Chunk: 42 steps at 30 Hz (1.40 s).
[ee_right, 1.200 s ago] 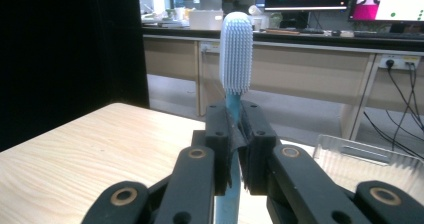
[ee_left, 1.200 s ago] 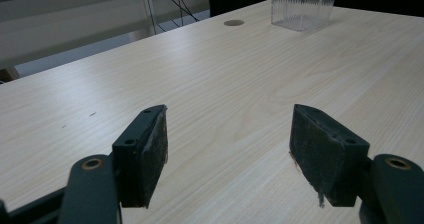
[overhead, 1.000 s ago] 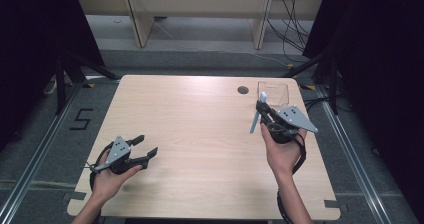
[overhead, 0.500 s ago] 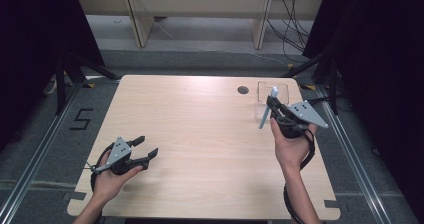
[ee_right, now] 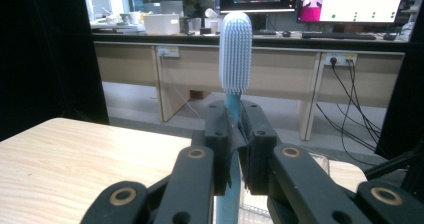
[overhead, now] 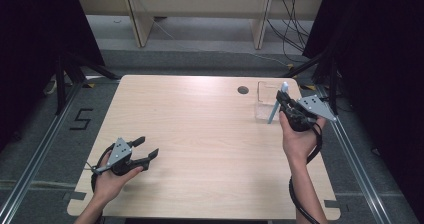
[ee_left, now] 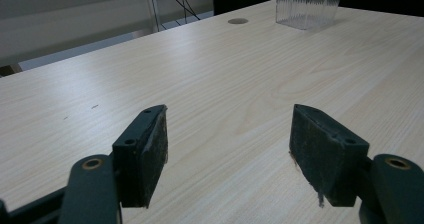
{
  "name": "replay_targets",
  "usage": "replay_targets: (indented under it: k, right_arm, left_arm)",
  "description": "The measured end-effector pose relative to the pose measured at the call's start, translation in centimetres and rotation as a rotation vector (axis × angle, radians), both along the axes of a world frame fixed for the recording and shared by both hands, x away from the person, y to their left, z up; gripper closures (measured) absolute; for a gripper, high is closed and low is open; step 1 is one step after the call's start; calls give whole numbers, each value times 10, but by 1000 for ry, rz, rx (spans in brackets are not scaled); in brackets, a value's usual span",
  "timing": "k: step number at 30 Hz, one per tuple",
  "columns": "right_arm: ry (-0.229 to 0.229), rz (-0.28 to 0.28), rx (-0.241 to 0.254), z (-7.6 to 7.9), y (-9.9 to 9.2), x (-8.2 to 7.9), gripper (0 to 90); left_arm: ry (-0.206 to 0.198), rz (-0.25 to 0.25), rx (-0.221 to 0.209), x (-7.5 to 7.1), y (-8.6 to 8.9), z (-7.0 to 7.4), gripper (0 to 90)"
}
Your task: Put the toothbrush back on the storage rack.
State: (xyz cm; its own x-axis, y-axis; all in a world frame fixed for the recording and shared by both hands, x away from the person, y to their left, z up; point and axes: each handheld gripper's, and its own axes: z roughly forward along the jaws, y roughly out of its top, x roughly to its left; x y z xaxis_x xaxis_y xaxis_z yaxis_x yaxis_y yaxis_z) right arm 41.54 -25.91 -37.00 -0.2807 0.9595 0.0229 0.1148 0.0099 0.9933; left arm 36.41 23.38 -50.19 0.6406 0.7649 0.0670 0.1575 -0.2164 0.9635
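Note:
My right gripper (overhead: 283, 101) (ee_right: 234, 129) is shut on a blue toothbrush (overhead: 274, 111) (ee_right: 235, 59). The brush stands nearly upright, white bristle head up, and its handle hangs down past the jaws. It hovers at the right edge of a clear ribbed plastic cup (overhead: 265, 102) (ee_left: 309, 3) at the table's far right. My left gripper (overhead: 147, 148) (ee_left: 227, 149) rests open low over the near left of the wooden table (overhead: 200, 134), and nothing lies between its pads.
A round cable hole (overhead: 243, 90) (ee_left: 237, 21) sits in the tabletop left of the cup. Beyond the table's far edge stand a desk with monitors (ee_right: 310, 4) and hanging cables (overhead: 295, 39). Black curtains flank both sides.
My right hand has carried the toothbrush rightward and slightly away, from just left of the cup's front to its right edge. The left hand has stayed put.

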Motion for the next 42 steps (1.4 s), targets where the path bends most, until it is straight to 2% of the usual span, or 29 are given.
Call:
replay_targets:
  k: [7, 8, 18, 27, 33, 37, 40, 42]
  right_arm:
    - [-1, -19, 10, 3, -4, 5, 840]
    - [-9, -21, 2, 5, -6, 6, 840]
    - [-25, -32, -8, 8, -10, 14, 839]
    - [-53, -48, 3, 13, -10, 17, 839]
    - [-76, -58, -12, 15, -12, 23, 839]
    - [-72, -64, -7, 17, -12, 25, 839]
    - [-73, -68, -9, 18, -12, 27, 839]
    - [-83, -70, -13, 18, -12, 27, 839]
  left_arm:
    - [-5, -1, 7, 0, 0, 0, 312]
    - [7, 7, 16, -1, 1, 0, 312]
    - [5, 4, 18, -1, 0, 0, 313]
    - [4, 0, 17, 0, 0, 1, 312]
    - [6, 4, 12, 0, 0, 0, 313]
    - [9, 2, 7, 0, 1, 0, 313]
    - [7, 0, -12, 0, 0, 0, 313]
    - [6, 3, 3, -1, 1, 1, 313]
